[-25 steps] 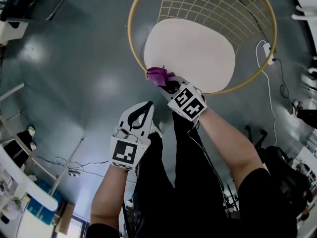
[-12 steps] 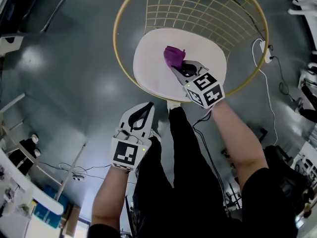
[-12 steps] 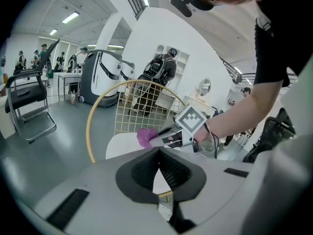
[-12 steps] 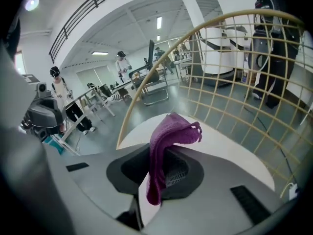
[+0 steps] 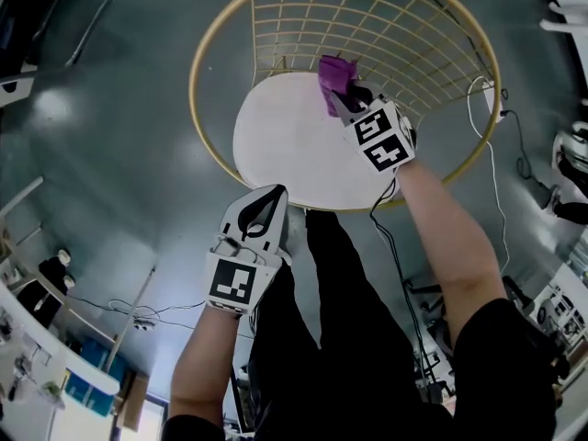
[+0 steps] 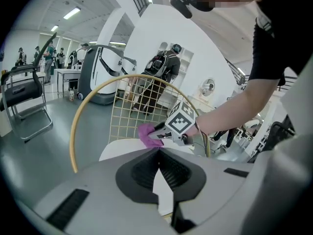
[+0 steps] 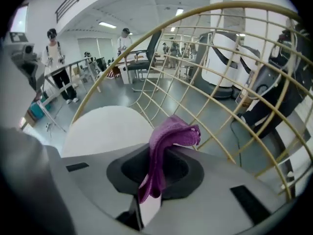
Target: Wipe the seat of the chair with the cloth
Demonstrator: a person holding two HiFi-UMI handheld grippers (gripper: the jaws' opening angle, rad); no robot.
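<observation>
Purple cloth (image 5: 336, 72) is pinched in the right gripper (image 5: 344, 97). Its jaws are clamped on a fold, so a bunched wad sticks out past the tips as a wiping pad. The cloth is at the far right edge of the white seat (image 5: 280, 145), just where the seat meets the gold wire back (image 5: 294, 16). I cannot tell whether it presses on the seat or rides just above it. The gripper points toward the back, likely to reach the seat's far rim. The left gripper (image 5: 268, 197) hangs at the seat's near edge, jaws closed together on nothing, apparently parked clear of the wiping arm. Most of the seat lies bare left and near of the cloth, so I judge the wipe to be mid-course.
</observation>
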